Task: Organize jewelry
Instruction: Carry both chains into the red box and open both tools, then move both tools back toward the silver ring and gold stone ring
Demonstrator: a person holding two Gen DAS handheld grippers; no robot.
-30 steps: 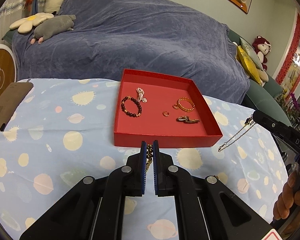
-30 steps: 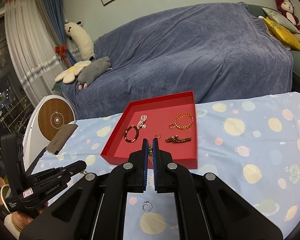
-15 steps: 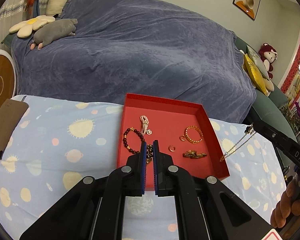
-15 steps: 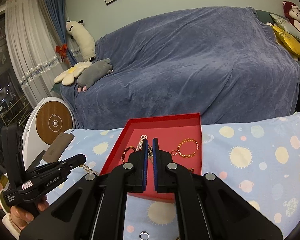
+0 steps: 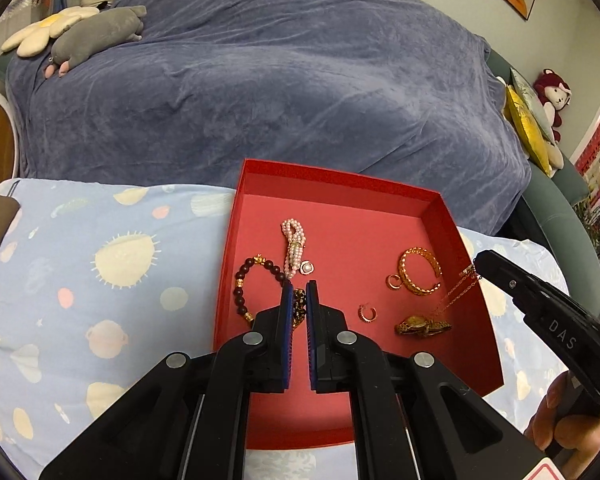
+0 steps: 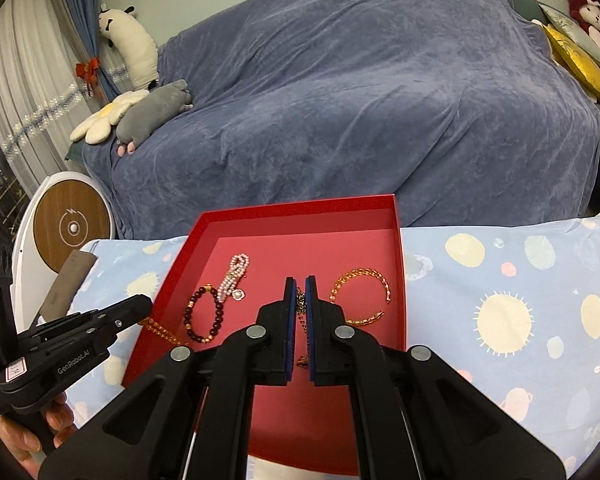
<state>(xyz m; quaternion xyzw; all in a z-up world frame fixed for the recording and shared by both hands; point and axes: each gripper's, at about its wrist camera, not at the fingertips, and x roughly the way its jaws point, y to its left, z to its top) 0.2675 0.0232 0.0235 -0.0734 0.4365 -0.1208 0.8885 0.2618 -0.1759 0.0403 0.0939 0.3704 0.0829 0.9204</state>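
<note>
Jewelry already lies in the red tray ahead of both grippers. A gold chain necklace hangs stretched between them over the tray, probably so it goes in untangled. Left gripper and right gripper are each clenched on one end of it.

Left gripper pinching gold chain above red tray.
</note>
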